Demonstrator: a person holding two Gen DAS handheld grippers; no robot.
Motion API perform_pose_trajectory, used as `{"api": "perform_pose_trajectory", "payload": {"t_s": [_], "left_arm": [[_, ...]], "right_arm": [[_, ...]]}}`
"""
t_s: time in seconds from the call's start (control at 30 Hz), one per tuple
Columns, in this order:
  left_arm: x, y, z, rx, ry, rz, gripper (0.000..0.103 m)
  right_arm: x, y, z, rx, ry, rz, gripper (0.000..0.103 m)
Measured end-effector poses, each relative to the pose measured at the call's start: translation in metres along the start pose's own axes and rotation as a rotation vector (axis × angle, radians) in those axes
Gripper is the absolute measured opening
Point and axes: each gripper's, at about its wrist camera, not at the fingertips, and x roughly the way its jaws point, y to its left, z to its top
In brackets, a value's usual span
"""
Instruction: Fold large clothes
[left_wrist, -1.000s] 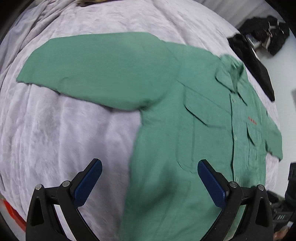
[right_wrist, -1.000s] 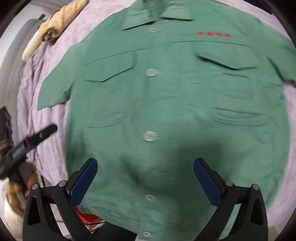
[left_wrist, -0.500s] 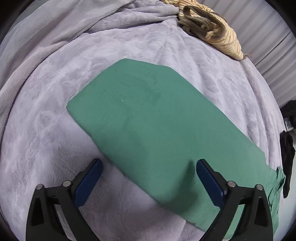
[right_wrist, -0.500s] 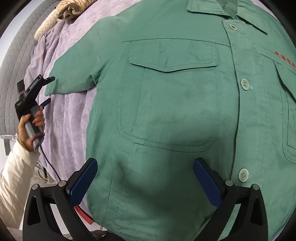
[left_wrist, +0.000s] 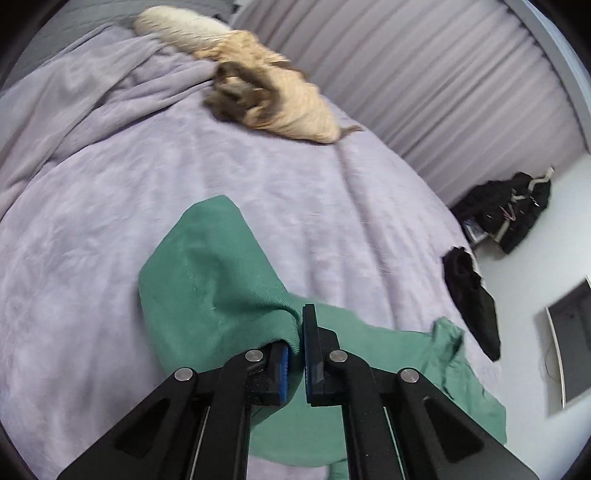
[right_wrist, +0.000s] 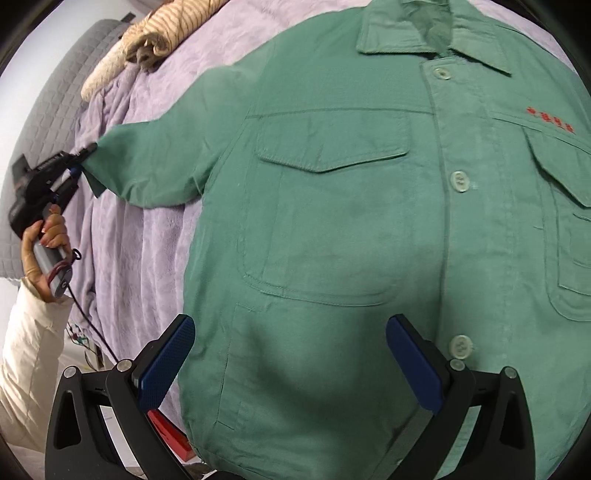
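A large green button-up shirt (right_wrist: 351, 229) lies front up on a lilac blanket (right_wrist: 147, 258), with collar, chest pockets and red lettering. My left gripper (left_wrist: 297, 328) is shut on the end of the shirt's sleeve (left_wrist: 214, 280), which bunches between the blue pads. It also shows in the right wrist view (right_wrist: 79, 158), gripping the sleeve cuff (right_wrist: 110, 162) at the far left. My right gripper (right_wrist: 291, 354) is open and empty, hovering over the shirt's lower front.
A tan striped garment (left_wrist: 266, 96) lies at the far end of the bed (left_wrist: 332, 206). Black clothes (left_wrist: 472, 291) lie at the bed's right edge, more on the floor (left_wrist: 509, 214). A grey quilted headboard (right_wrist: 48, 122) stands at the left.
My left gripper has closed on the sleeve end and lifted it into a bunch. My right gripper has stayed open, drifting slightly over the shirt front.
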Motion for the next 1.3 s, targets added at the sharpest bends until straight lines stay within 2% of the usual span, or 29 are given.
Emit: {"api": "perform_pose_trajectory", "payload": {"t_s": [0.13, 0.23, 0.33, 0.43, 0.53, 0.57, 0.6, 0.63, 0.67, 0.8, 0.9, 0.97, 1.07, 1.2, 1.3], "left_arm": [[0.02, -0.124, -0.018, 0.197, 0.028, -0.145, 0.007], [0.058, -0.21, -0.058, 0.33, 0.103, -0.206, 0.007], [0.105, -0.267, -0.117, 0.44, 0.217, -0.176, 0.007], [0.147, -0.299, -0.186, 0.566, 0.309, -0.064, 0.007], [0.171, -0.294, -0.235, 0.645, 0.404, 0.045, 0.009], [0.174, -0.289, -0.247, 0.674, 0.42, 0.086, 0.017], [0.175, -0.286, -0.255, 0.696, 0.425, 0.118, 0.053], [0.172, -0.281, -0.26, 0.705, 0.42, 0.118, 0.093], [0.167, -0.278, -0.261, 0.713, 0.408, 0.127, 0.103], [0.135, -0.269, -0.257, 0.759, 0.372, 0.146, 0.103], [0.101, -0.244, -0.24, 0.743, 0.308, 0.178, 0.103], [0.076, -0.212, -0.226, 0.696, 0.254, 0.264, 0.103], [0.063, -0.157, -0.207, 0.592, 0.232, 0.428, 0.103], [0.08, -0.104, -0.196, 0.49, 0.257, 0.564, 0.103], [0.097, -0.093, -0.188, 0.481, 0.208, 0.615, 0.103]], "right_arm": [[-0.027, -0.029, 0.0, 0.041, -0.053, 0.012, 0.103], [-0.052, -0.058, -0.001, 0.079, -0.106, 0.009, 0.103], [-0.069, -0.096, -0.004, 0.144, -0.14, -0.004, 0.103], [-0.077, -0.134, -0.01, 0.216, -0.157, -0.02, 0.103], [-0.077, -0.167, -0.017, 0.285, -0.152, -0.043, 0.103], [-0.073, -0.169, -0.019, 0.3, -0.15, -0.051, 0.103], [-0.072, -0.174, -0.021, 0.315, -0.149, -0.059, 0.103], [-0.073, -0.178, -0.021, 0.325, -0.15, -0.065, 0.103], [-0.075, -0.183, -0.019, 0.333, -0.153, -0.072, 0.103], [-0.081, -0.184, -0.001, 0.323, -0.177, -0.112, 0.103], [-0.087, -0.168, 0.026, 0.244, -0.215, -0.146, 0.103], [-0.084, -0.143, 0.05, 0.15, -0.24, -0.16, 0.103], [-0.065, -0.093, 0.089, -0.041, -0.246, -0.205, 0.103], [-0.005, -0.031, 0.127, -0.306, -0.231, -0.36, 0.103], [0.046, -0.013, 0.148, -0.434, -0.215, -0.561, 0.099]]}}
